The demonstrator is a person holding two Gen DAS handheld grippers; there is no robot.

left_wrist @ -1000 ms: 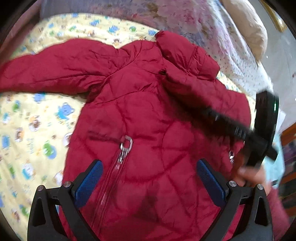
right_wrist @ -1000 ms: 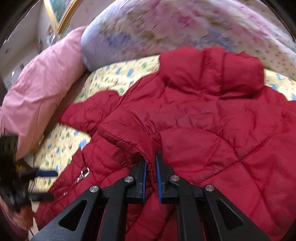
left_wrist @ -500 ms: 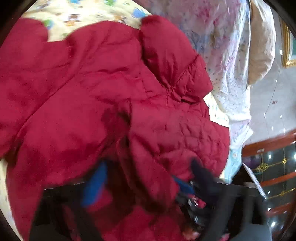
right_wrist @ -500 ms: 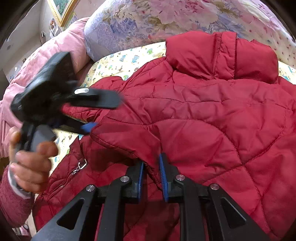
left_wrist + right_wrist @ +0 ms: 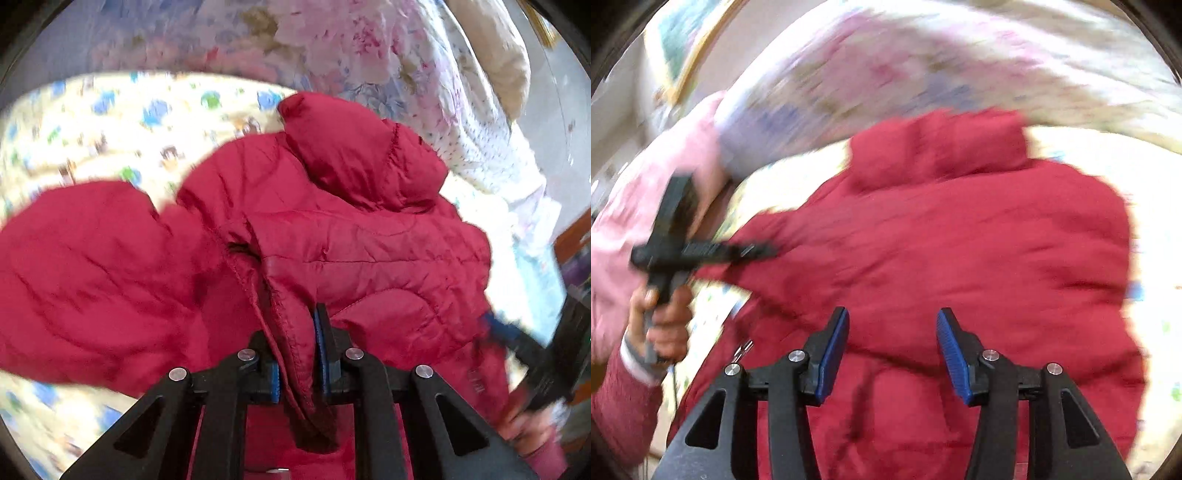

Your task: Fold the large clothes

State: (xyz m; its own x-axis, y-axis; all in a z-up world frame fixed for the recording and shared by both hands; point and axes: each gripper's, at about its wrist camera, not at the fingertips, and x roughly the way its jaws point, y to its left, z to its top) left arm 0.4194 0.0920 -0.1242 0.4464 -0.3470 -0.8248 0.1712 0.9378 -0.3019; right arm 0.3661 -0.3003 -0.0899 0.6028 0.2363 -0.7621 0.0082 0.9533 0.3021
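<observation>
The red jacket [image 5: 332, 251] lies spread on the bed sheet [image 5: 110, 122] and fills the middle of both pictures. The left gripper [image 5: 297, 354] is pinched tight on a stitched edge of the jacket, low in the middle of the left view. I think it holds that edge so it can pull that part over for a fold. The right gripper [image 5: 892, 347] is wide open with nothing in it, just above the jacket. The collar [image 5: 938, 144] points up toward the flowery blanket [image 5: 923, 66]. The sheet shows bare at the left, so there is room there to move.
</observation>
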